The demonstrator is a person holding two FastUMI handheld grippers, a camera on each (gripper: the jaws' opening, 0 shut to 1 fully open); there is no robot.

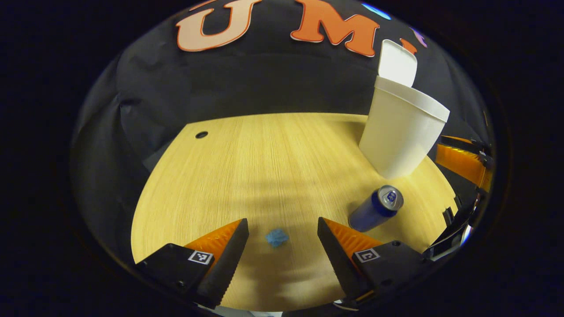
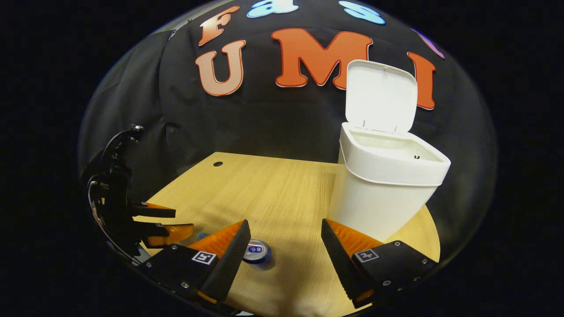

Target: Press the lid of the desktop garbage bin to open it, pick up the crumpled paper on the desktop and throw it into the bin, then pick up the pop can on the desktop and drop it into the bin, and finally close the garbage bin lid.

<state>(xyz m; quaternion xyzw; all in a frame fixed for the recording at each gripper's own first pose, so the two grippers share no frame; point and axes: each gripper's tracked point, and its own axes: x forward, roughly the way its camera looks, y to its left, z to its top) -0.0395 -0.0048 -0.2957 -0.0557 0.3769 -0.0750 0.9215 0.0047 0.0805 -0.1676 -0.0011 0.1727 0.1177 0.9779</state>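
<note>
Desk: wood top, all task items on it.

Bin: white, upright, ahead and right of the right gripper's jaws. Lid stands open, hinged at the back, so step one judged done. In the left gripper view the bin sits far ahead-right.

Can: blue, upright, ahead-right of the left jaws, outside their gap. In the right gripper view its top sits just beside the near-left finger, low in the gap.

Paper: small blue crumpled wad, no real long axis, lying on the desk ahead, centred between the left jaws.

Left gripper: jaws wide apart, holding nothing, above the desk. Right gripper: jaws wide apart, empty.

Judgement: the paper comes next; the left gripper is nearer and already lined up. A straight descent then closing should do.
</note>
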